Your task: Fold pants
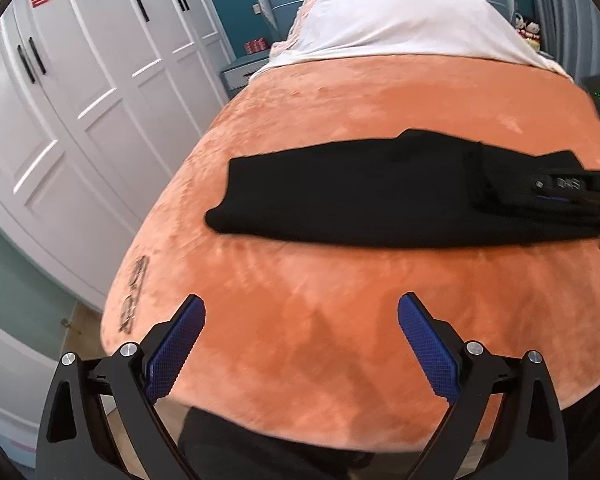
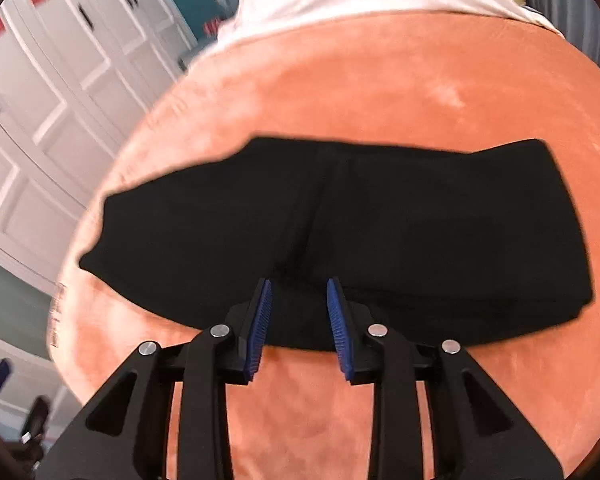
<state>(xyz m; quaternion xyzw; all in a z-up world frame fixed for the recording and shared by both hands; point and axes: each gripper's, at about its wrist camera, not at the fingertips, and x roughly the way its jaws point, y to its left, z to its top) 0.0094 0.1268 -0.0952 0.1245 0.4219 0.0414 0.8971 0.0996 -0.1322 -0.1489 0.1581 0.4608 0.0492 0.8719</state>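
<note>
Now the black pants (image 1: 380, 196) lie folded in a long band across the orange blanket (image 1: 340, 112) of the bed, below the white pillow (image 1: 400, 20). Left of the pants stands a white wardrobe (image 1: 80, 92). Nearer than the pants, the left claw (image 1: 302, 312) hangs wide open and empty. Over their near edge, the right claw (image 2: 299, 292) stands partly open, gripping nothing.

Black pants (image 1: 400, 196) lie on an orange blanket (image 1: 340, 320) beside white wardrobe doors (image 1: 80, 100).
</note>
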